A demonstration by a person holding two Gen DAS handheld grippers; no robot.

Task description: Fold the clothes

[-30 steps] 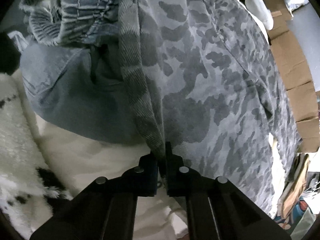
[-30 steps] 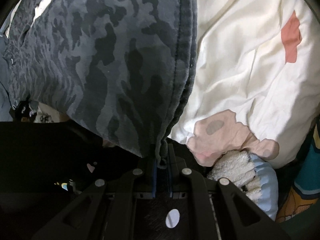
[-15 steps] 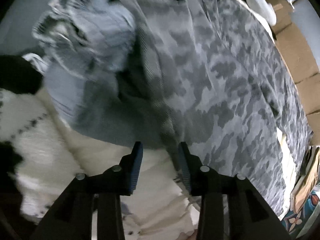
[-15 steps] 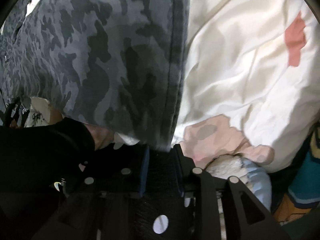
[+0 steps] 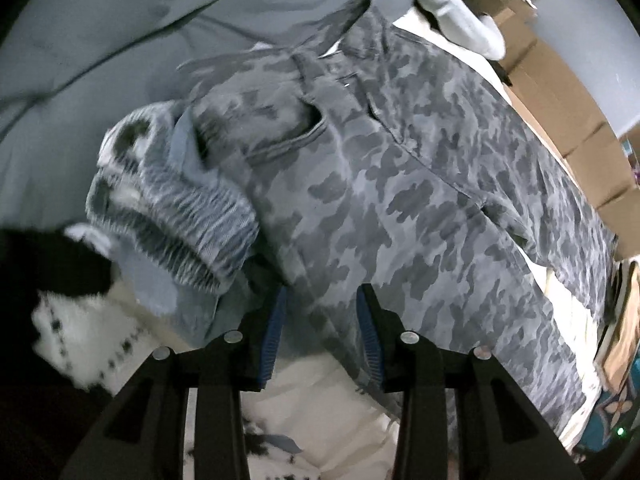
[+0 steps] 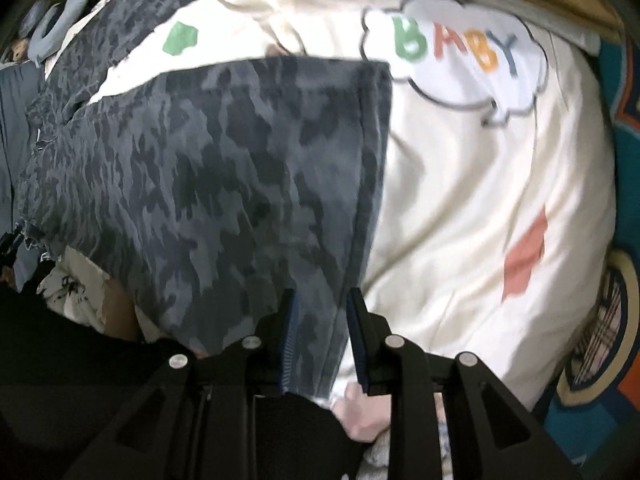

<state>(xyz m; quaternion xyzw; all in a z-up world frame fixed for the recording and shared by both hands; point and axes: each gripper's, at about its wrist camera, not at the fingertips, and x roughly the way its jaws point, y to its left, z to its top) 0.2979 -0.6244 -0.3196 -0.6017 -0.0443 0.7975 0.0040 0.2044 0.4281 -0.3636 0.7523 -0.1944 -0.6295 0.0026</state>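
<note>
— Where are the camouflage trousers (image 5: 400,200)?
— Spread flat across a cream "BABY" blanket (image 6: 460,184), possibly on a bed; the frames are blurred.
— And the claws?
— Left claw (image 5: 320,316) spread over the waist end, beside a grey knit garment (image 5: 172,216). Right claw (image 6: 320,320) spread too, over the hem, pinching nothing.

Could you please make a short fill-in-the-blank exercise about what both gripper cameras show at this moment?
1. The fingers of the left gripper and of the right gripper stand ____, gripping nothing.
2. The grey trousers have a ____ pattern.
3. The cream quilt under the trousers carries the colourful word ____ in a white cloud.
4. Beside the trousers' waist lies a bunched grey ____ knit garment.

Missing words: open; camouflage; BABY; ribbed
</note>
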